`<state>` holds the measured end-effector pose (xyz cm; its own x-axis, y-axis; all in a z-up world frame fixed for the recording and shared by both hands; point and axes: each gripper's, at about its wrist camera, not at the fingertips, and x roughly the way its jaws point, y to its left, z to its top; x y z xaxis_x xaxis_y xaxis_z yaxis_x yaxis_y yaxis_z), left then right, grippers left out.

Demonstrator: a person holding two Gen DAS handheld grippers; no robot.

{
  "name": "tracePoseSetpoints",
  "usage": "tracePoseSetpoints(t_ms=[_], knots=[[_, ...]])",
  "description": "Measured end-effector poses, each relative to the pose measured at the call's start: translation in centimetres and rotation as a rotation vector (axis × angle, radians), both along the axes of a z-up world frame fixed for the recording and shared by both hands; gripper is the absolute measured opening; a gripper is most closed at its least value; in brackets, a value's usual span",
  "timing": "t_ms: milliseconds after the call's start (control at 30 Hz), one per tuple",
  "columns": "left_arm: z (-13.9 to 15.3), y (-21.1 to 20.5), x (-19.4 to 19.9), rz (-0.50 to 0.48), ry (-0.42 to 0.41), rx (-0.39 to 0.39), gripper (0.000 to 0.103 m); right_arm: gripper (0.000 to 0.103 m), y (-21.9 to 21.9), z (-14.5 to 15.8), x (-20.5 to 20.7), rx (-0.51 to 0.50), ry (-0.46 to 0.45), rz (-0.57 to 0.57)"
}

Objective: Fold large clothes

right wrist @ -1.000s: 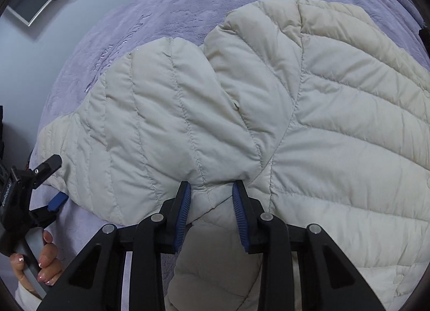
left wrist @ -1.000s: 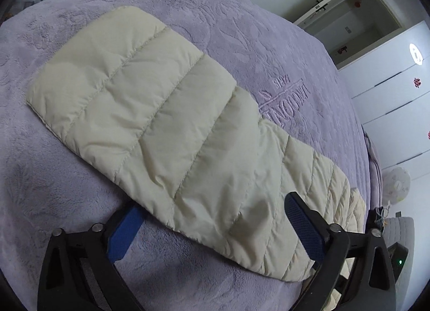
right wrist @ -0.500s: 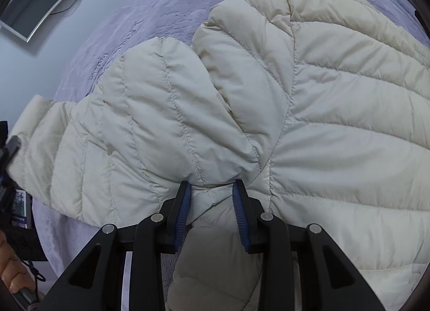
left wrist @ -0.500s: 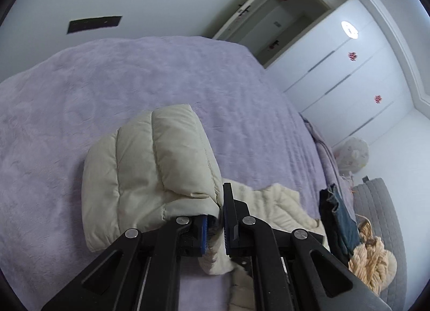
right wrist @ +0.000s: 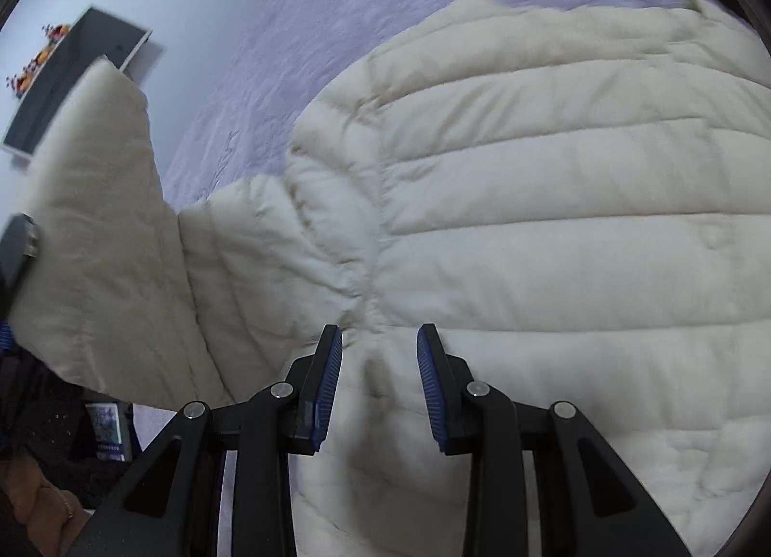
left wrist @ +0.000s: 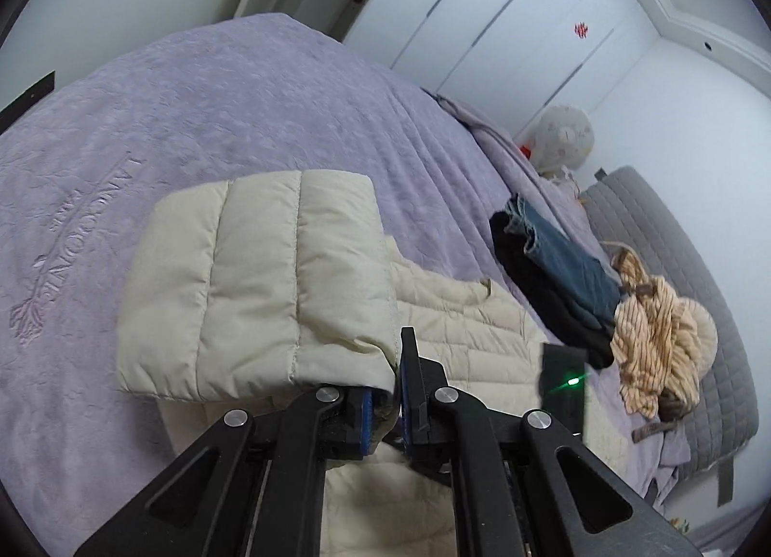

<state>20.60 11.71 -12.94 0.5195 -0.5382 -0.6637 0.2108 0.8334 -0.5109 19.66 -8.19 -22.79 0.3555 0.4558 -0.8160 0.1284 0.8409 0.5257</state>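
Observation:
A cream quilted puffer jacket (right wrist: 554, 229) lies on a bed with a purple cover (left wrist: 241, 99). My left gripper (left wrist: 385, 393) is shut on the end of the jacket's sleeve (left wrist: 255, 287) and holds it lifted above the jacket body (left wrist: 462, 330). The lifted sleeve also shows at the left of the right wrist view (right wrist: 106, 239). My right gripper (right wrist: 380, 364) is open, its blue pads either side of a fold of the jacket near the armpit seam, resting on the cloth.
A pile of clothes, black and denim (left wrist: 554, 268) with a striped tan garment (left wrist: 660, 330), lies at the bed's far right edge. A grey quilted mat (left wrist: 713, 297) and white wardrobes (left wrist: 530, 27) stand beyond. A wall screen (right wrist: 72, 75) hangs at the left.
My left gripper closed on the sleeve end and lifted it, swinging it up and over toward the jacket body. My right gripper opened slightly wider and stayed at the armpit.

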Motion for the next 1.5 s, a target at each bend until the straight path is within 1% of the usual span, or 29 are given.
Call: tracePoseSetpoints(t_ms=[67, 133, 200, 267, 367, 500, 600, 667, 700, 733, 767, 800, 833, 867, 933, 1000, 1033, 1100, 1133, 1167, 1233, 1333, 1400, 1467, 1500], knots=[[-1.6, -3.2, -0.1, -0.059, 0.038, 0.045, 0.010, 0.036, -3.9, 0.4, -1.5, -0.027, 0.006, -0.069], [-3.2, -6.2, -0.2, -0.115, 0.074, 0.088, 0.010, 0.036, -6.9, 0.7, -3.1, -0.058, 0.011, -0.114], [-4.7, -9.2, -0.4, -0.162, 0.092, 0.163, 0.010, 0.036, -9.4, 0.9, -4.6, -0.076, 0.017, -0.145], [-6.2, -11.8, -0.9, -0.201, 0.093, 0.246, 0.010, 0.036, -11.3, 0.9, -5.7, -0.087, 0.025, -0.171], [-7.8, -15.1, -1.7, -0.258, 0.088, 0.364, 0.010, 0.036, -13.4, 0.6, -7.1, -0.074, 0.036, -0.209], [-8.8, -17.8, -2.8, -0.305, 0.069, 0.475, 0.011, 0.036, -14.9, 0.3, -8.5, -0.067, 0.032, -0.238], [-8.8, -18.3, -3.6, -0.309, 0.053, 0.514, 0.011, 0.036, -15.5, 0.4, -9.2, -0.059, 0.029, -0.246], [-8.5, -18.2, -3.9, -0.310, 0.035, 0.538, 0.011, 0.045, -15.7, 0.6, -9.5, -0.064, 0.024, -0.246], [-8.3, -18.1, -4.2, -0.310, 0.023, 0.551, 0.012, 0.047, -15.8, 0.7, -9.5, -0.069, 0.021, -0.247], [-8.1, -18.1, -4.2, -0.312, 0.015, 0.565, 0.021, 0.049, -16.0, 0.8, -9.4, -0.073, 0.020, -0.246], [-8.0, -18.2, -4.3, -0.315, 0.012, 0.577, 0.074, 0.049, -16.1, 0.9, -9.6, -0.076, 0.019, -0.244], [-7.8, -18.1, -4.5, -0.307, 0.008, 0.591, 0.100, 0.050, -16.2, 0.8, -9.7, -0.079, 0.020, -0.243], [-7.4, -17.8, -4.9, -0.284, -0.028, 0.600, 0.101, 0.050, -16.3, 0.8, -9.6, -0.079, 0.022, -0.242], [-7.1, -17.8, -5.1, -0.287, -0.045, 0.611, 0.102, 0.050, -16.2, 0.8, -9.5, -0.079, 0.024, -0.240], [-7.0, -17.7, -5.3, -0.304, -0.035, 0.618, 0.102, 0.050, -16.4, 0.7, -9.6, -0.080, 0.023, -0.236], [-6.6, -17.0, -5.7, -0.298, -0.033, 0.609, 0.102, 0.050, -16.6, 1.1, -10.1, -0.084, 0.024, -0.227], [-6.3, -16.4, -5.9, -0.290, -0.040, 0.600, 0.102, 0.050, -16.4, 1.2, -9.9, -0.092, 0.024, -0.221], [-5.4, -14.8, -6.3, -0.256, -0.059, 0.584, 0.102, 0.057, -15.8, 1.7, -9.8, -0.118, 0.012, -0.200], [-5.0, -13.8, -6.4, -0.230, -0.067, 0.573, 0.102, 0.070, -15.3, 2.1, -9.5, -0.133, 0.001, -0.187], [-4.6, -12.6, -6.4, -0.195, -0.072, 0.564, 0.102, 0.079, -14.7, 2.4, -9.3, -0.146, -0.014, -0.170], [-3.7, -9.8, -6.0, -0.108, -0.080, 0.553, 0.102, 0.080, -13.0, 3.6, -8.6, -0.187, -0.057, -0.118], [-3.1, -5.3, -4.5, 0.050, -0.077, 0.583, 0.102, 0.080, -8.9, 5.5, -7.2, -0.288, -0.132, 0.009], [-3.3, -2.5, -3.0, 0.151, -0.052, 0.593, 0.102, 0.080, -5.5, 6.3, -6.1, -0.387, -0.181, 0.112], [-3.9, -0.4, -1.5, 0.216, -0.013, 0.586, 0.102, 0.080, -1.7, 6.4, -4.9, -0.513, -0.228, 0.219], [-4.3, 0.4, -0.8, 0.241, -0.006, 0.586, 0.102, 0.080, -0.1, 6.2, -4.4, -0.570, -0.248, 0.266]])
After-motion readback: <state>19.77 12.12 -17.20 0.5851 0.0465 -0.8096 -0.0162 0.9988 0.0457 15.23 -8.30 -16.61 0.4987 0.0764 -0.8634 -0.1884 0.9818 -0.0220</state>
